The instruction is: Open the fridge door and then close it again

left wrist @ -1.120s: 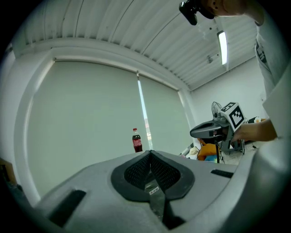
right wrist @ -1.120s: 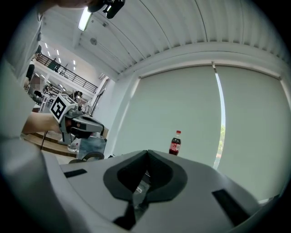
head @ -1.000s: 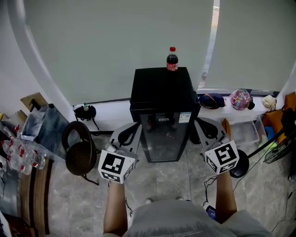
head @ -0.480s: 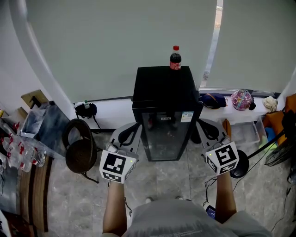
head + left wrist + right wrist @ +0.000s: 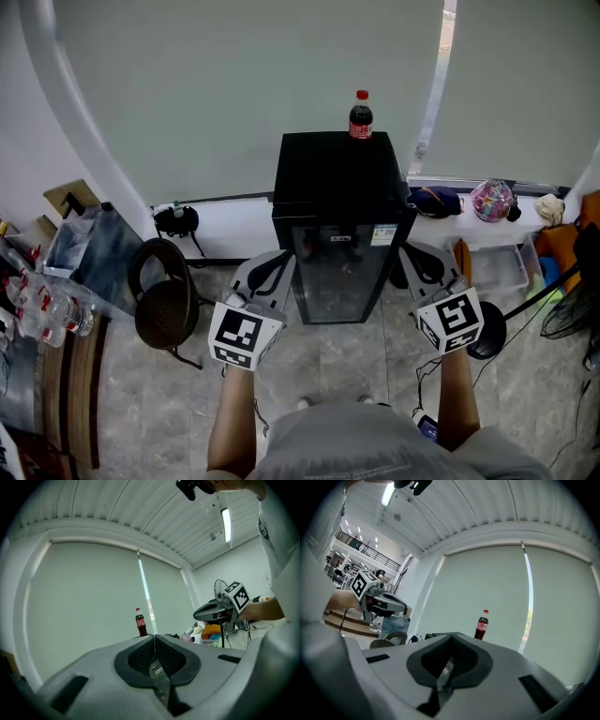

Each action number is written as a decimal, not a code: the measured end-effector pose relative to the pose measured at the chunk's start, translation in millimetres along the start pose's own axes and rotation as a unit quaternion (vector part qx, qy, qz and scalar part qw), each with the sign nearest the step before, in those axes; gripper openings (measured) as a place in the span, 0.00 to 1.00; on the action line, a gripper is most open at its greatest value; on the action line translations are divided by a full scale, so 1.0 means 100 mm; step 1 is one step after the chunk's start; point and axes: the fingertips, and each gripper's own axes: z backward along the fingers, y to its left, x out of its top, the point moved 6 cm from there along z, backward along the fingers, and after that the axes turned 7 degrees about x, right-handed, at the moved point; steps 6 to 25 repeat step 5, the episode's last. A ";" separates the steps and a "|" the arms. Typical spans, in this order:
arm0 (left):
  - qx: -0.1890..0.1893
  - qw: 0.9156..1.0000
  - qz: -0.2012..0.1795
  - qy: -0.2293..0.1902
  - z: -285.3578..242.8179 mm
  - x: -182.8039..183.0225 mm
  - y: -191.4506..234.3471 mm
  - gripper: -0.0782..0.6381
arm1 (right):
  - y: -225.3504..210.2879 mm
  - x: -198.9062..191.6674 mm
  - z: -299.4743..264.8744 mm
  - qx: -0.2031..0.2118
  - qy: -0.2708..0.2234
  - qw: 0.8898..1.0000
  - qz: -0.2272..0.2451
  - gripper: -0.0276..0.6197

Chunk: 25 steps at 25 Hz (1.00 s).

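Observation:
A small black fridge (image 5: 339,211) with a glass door (image 5: 337,277) stands on the floor against the blind, its door closed. A cola bottle (image 5: 361,116) stands on its top, also seen as the bottle (image 5: 140,623) in the left gripper view and the bottle (image 5: 481,625) in the right gripper view. My left gripper (image 5: 274,265) is held in front of the fridge's left side, shut and empty. My right gripper (image 5: 419,260) is held at the fridge's right side, shut and empty. Neither touches the fridge.
A round dark stool (image 5: 165,309) stands left of the fridge, with a shelf of water bottles (image 5: 37,309) at far left. A low sill (image 5: 487,225) on the right holds bags and a colourful ball (image 5: 491,200). A fan base (image 5: 487,337) stands at right.
Both grippers have stayed almost in place; the head view has shifted slightly, so the fridge sits a little further right and higher in the picture.

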 end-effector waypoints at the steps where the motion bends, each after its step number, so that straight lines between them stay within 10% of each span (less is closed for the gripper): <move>1: -0.002 1.000 0.000 0.000 0.00 0.00 0.00 0.12 | 0.00 0.00 0.00 -0.001 0.001 1.000 0.000 0.04; 25: -0.016 1.000 -0.005 0.001 0.00 -0.01 -0.02 0.12 | 0.01 0.01 -0.03 -0.001 0.001 1.000 -0.001 0.04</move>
